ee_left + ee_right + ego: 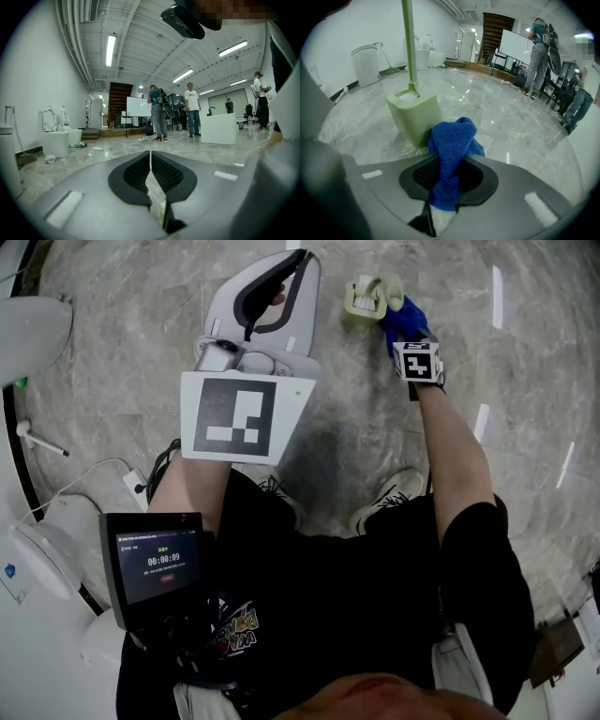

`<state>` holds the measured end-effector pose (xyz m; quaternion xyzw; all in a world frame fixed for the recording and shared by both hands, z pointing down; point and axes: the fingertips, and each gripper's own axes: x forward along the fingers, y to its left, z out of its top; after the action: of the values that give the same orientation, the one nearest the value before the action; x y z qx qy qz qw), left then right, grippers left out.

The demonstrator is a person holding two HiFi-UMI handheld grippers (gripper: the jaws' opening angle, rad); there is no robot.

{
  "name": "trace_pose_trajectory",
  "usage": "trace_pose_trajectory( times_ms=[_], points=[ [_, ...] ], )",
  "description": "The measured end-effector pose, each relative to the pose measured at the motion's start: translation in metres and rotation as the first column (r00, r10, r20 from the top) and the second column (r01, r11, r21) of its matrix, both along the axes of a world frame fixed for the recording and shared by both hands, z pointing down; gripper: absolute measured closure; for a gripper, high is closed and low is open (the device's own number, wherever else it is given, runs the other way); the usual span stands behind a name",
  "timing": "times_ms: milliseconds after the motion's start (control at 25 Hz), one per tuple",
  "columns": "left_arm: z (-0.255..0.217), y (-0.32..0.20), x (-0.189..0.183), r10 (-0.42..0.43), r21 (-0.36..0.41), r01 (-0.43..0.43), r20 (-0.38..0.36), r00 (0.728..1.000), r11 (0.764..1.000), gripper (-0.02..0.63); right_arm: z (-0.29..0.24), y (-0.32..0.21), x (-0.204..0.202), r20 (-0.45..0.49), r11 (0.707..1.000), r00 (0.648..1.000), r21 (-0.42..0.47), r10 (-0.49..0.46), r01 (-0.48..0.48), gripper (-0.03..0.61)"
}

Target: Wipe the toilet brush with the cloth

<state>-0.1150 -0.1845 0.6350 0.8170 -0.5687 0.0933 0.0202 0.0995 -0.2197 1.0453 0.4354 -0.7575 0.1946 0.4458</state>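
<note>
A pale green toilet brush holder [367, 298] stands on the marble floor, with the brush's green handle [408, 42] rising straight out of it [415, 115]. My right gripper [401, 326] points steeply down just right of the holder and is shut on a blue cloth [452, 140]. The cloth bunches up between the pads and hangs against the holder's side [405, 317]. My left gripper [291, 268] is held high and about level, left of the holder. Its pads [161, 171] meet with nothing between them.
White toilets [33, 329] and a hose line the left wall; more toilets [54, 138] stand further off. Several people [157, 112] stand by a whiteboard and a white block [218, 127] across the hall. My shoes [389, 498] are just behind the holder.
</note>
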Motion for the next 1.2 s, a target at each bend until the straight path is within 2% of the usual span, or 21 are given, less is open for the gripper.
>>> trace_pose_trajectory(
  times_ms=[240,360,480,560,720,960,1200],
  points=[
    [-0.008,-0.006,0.003,0.009,0.007,-0.009,-0.012,1.0,1.0,0.601,-0.019,-0.005,0.011,0.036,0.993,0.996,0.074,0.087,-0.089,0.491],
    [-0.01,-0.008,0.006,0.014,0.012,-0.014,-0.02,1.0,1.0,0.601,-0.036,-0.014,0.013,0.112,0.979,0.98,0.101,0.166,-0.177,0.492],
    [-0.008,-0.01,0.011,0.021,0.007,-0.021,-0.016,1.0,1.0,0.601,-0.05,-0.024,0.014,0.213,0.959,0.946,0.091,0.245,-0.269,0.492],
    [-0.006,-0.011,0.015,0.024,0.003,-0.024,-0.013,1.0,1.0,0.601,-0.057,-0.03,0.008,0.27,0.957,0.93,0.08,0.248,-0.278,0.492],
    [-0.007,-0.012,0.015,0.02,0.01,-0.02,-0.013,1.0,1.0,0.601,-0.067,-0.035,-0.013,0.337,0.972,0.922,0.066,0.192,-0.226,0.492],
    [-0.012,-0.009,0.016,0.021,0.026,-0.02,-0.009,1.0,0.999,0.601,-0.058,-0.021,-0.025,0.346,0.981,0.924,0.039,0.164,-0.189,0.492],
    [-0.013,-0.008,0.019,0.025,0.031,-0.025,-0.008,1.0,0.999,0.601,-0.037,0.015,-0.016,0.24,0.979,0.951,0.016,0.194,-0.204,0.492]
  ],
)
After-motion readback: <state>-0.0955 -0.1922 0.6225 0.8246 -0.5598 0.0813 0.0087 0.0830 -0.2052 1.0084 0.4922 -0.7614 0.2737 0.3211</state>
